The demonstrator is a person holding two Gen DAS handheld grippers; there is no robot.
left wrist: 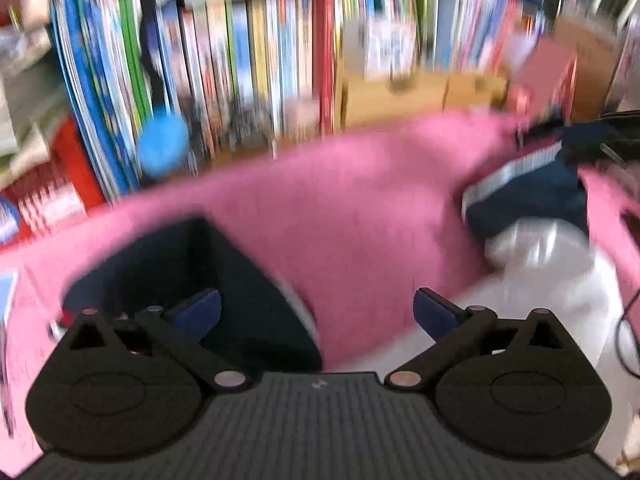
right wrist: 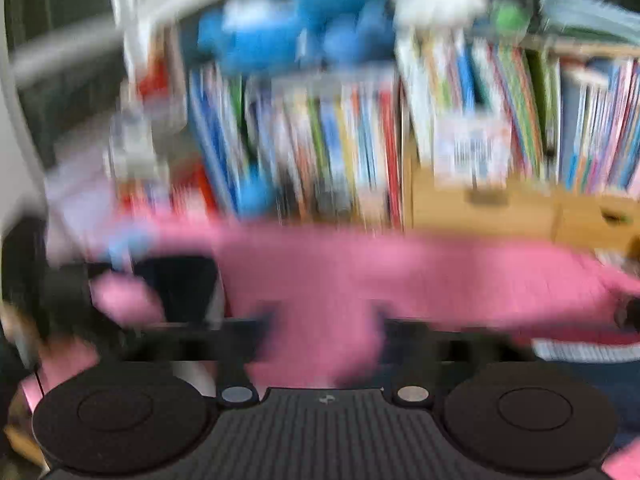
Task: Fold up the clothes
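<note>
My left gripper [left wrist: 316,308] is open over a pink cloth [left wrist: 360,208], with nothing between its blue fingertips [left wrist: 200,312]. A dark navy garment [left wrist: 180,280] lies folded just under its left finger. At the right lie a second navy garment with a striped hem [left wrist: 532,192] and a white garment [left wrist: 552,264]. The right wrist view is badly blurred. My right gripper [right wrist: 324,332] has its jaws spread wide and open above the pink cloth [right wrist: 400,272], holding nothing. The striped-hem navy garment [right wrist: 588,350] shows at its right and a dark garment [right wrist: 176,288] at its left.
A bookshelf packed with colourful books [left wrist: 240,60] stands right behind the cloth's far edge, with wooden drawers [left wrist: 420,92] beside it. Blue and white soft toys [right wrist: 320,20] sit on top. A black cable [left wrist: 624,340] runs at the right edge.
</note>
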